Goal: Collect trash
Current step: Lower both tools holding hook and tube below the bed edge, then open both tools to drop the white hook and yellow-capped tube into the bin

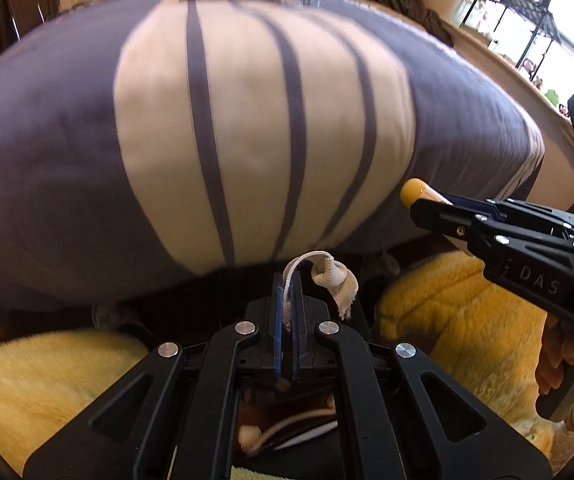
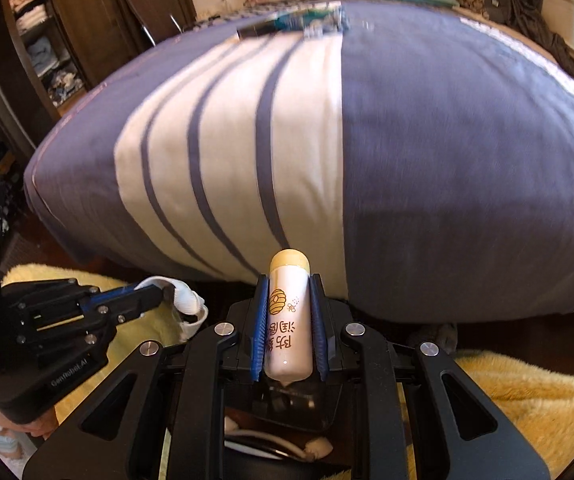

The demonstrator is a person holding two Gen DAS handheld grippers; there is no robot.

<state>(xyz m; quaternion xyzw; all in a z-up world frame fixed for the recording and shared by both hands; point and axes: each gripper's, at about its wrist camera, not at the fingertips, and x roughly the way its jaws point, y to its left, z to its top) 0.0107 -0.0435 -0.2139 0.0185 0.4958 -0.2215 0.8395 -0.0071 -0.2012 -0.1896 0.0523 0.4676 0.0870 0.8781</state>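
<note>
Left gripper [image 1: 287, 280] at 6 o'clock in the left wrist view, jaws fully closed, pinching a white elastic cord [image 1: 329, 276]. The cord loops up over the fingertips and its knotted, frayed end hangs to the right of the blue pads [image 1: 278, 320]. From the right wrist view the same gripper [image 2: 155, 294] sits at 8 o'clock with the white cord [image 2: 187, 300] dangling off its tip.

Right gripper [image 2: 289, 312] at 6 o'clock in its own view, jaws clamped on a lip balm tube [image 2: 289, 320]: white body, beehive print, yellow cap pointing away toward 12 o'clock, blue pads [image 2: 261, 332] pressing both sides. In the left wrist view this gripper [image 1: 433, 204] comes in from 3 o'clock, the tube's yellow cap [image 1: 415, 192] poking out past the fingers.

Both grippers are over the near edge of a bed with a grey-and-cream striped duvet [image 1: 247, 120] filling 12 o'clock. Yellow fluffy rug [image 1: 467, 300] lies below at 4 and 8 o'clock. Small packages [image 2: 291, 20] lie at the far end of the bed, blurred. A hand [image 1: 567, 364] grips the right gripper's handle at 4 o'clock.
</note>
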